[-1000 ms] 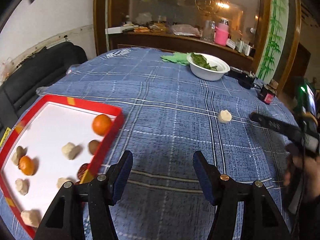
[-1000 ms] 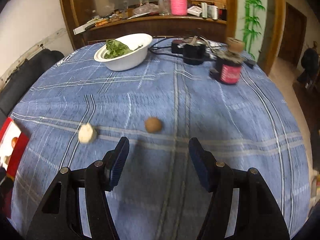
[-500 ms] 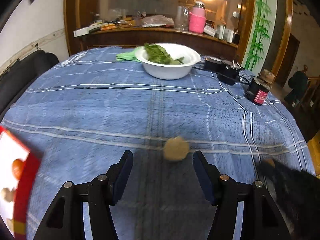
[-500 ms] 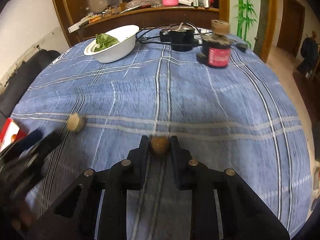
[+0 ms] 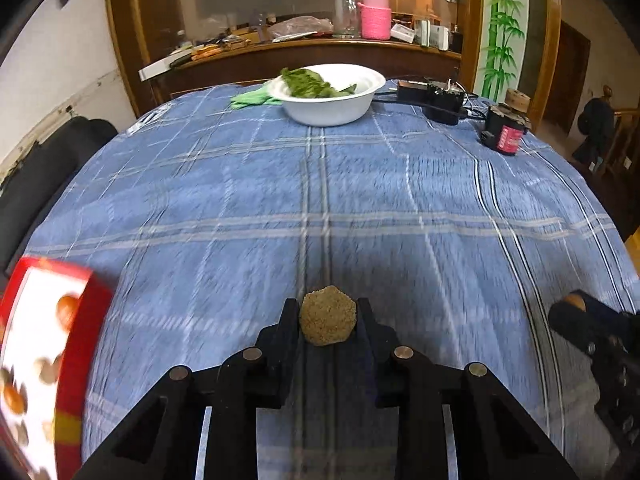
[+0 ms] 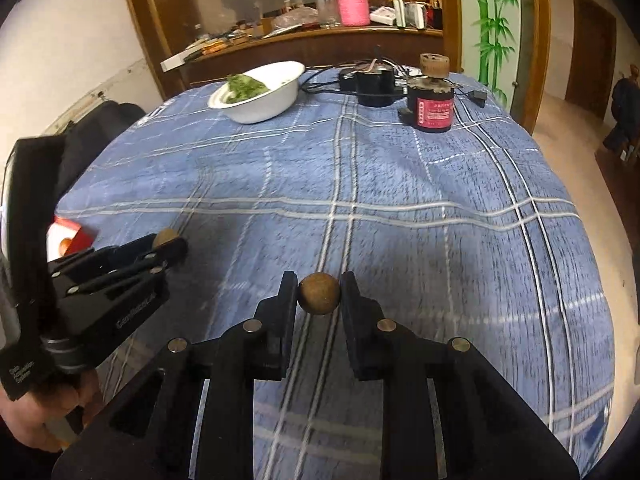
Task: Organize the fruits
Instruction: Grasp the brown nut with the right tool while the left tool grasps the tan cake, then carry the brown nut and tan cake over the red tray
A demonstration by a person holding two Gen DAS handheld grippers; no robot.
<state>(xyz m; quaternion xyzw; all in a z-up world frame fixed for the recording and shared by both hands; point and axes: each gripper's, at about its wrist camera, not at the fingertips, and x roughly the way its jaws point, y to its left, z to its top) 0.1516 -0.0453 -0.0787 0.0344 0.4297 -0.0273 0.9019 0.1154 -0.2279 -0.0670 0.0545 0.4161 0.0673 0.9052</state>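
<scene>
My left gripper [image 5: 328,320] is shut on a pale, rough, faceted fruit [image 5: 327,321] just above the blue plaid tablecloth [image 5: 320,200]. My right gripper [image 6: 319,294] is shut on a small round brown fruit [image 6: 319,293]. In the right wrist view the left gripper [image 6: 166,246] shows at the left with its fruit [image 6: 165,236] at the tips. In the left wrist view the right gripper [image 5: 572,308] shows at the right edge. A red-rimmed white tray [image 5: 86,320] with several fruits lies at the left; it also shows in the right wrist view [image 6: 76,232].
A white bowl [image 5: 332,108] of green leaves stands at the far side, with a green cloth [image 5: 252,98] beside it. Black devices with cables [image 5: 436,98] and a dark jar with a red label [image 5: 506,130] stand at the far right. A black seat [image 5: 48,168] is beyond the table's left edge.
Both grippers were open a second ago. The right closed on the brown fruit first; the left swung right from the tray and has now closed on the pale fruit.
</scene>
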